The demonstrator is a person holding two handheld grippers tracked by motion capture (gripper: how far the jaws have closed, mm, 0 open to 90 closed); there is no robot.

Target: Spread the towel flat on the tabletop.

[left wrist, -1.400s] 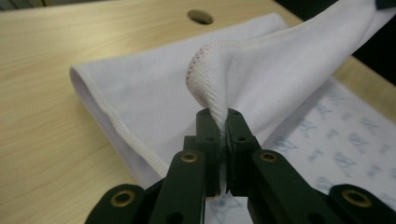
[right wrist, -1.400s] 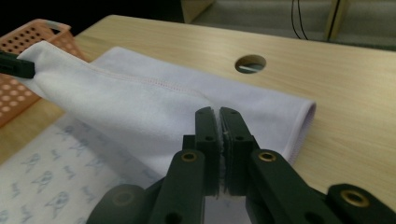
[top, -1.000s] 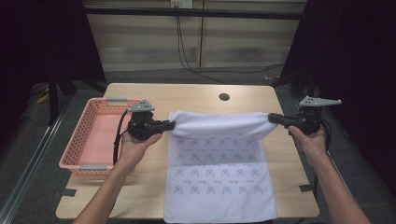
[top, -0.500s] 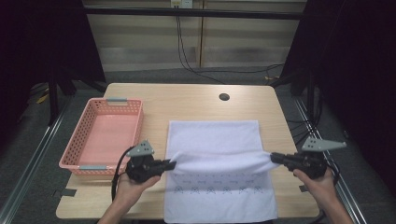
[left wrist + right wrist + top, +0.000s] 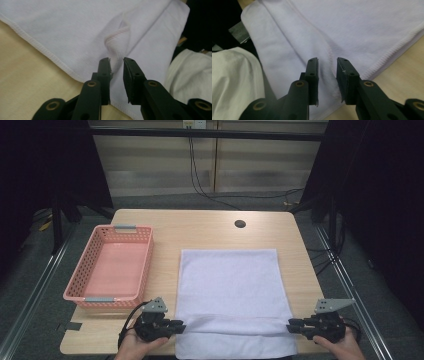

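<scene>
A white towel [image 5: 230, 290] lies folded flat on the wooden table [image 5: 210, 227], its near end reaching the table's front edge. A cloth edge runs across it between my two grippers. My left gripper [image 5: 179, 326] sits at the towel's left side near the front, open, with a small raised fold of towel [image 5: 117, 42] just beyond its tips [image 5: 116, 61]. My right gripper [image 5: 291, 326] sits at the towel's right side, open over the towel [image 5: 352, 27], with the hem under its tips [image 5: 327, 61].
A pink plastic basket [image 5: 125, 227] with nothing in it stands on the table's left half, beside the towel. A round cable hole [image 5: 240, 224] is at the table's back. The person's white garment [image 5: 192, 72] shows past the table's front edge.
Both grippers carried the towel's far edge from the middle of the table toward the front edge, folding it over. Their jaws now stand apart with the cloth lying on the table.
</scene>
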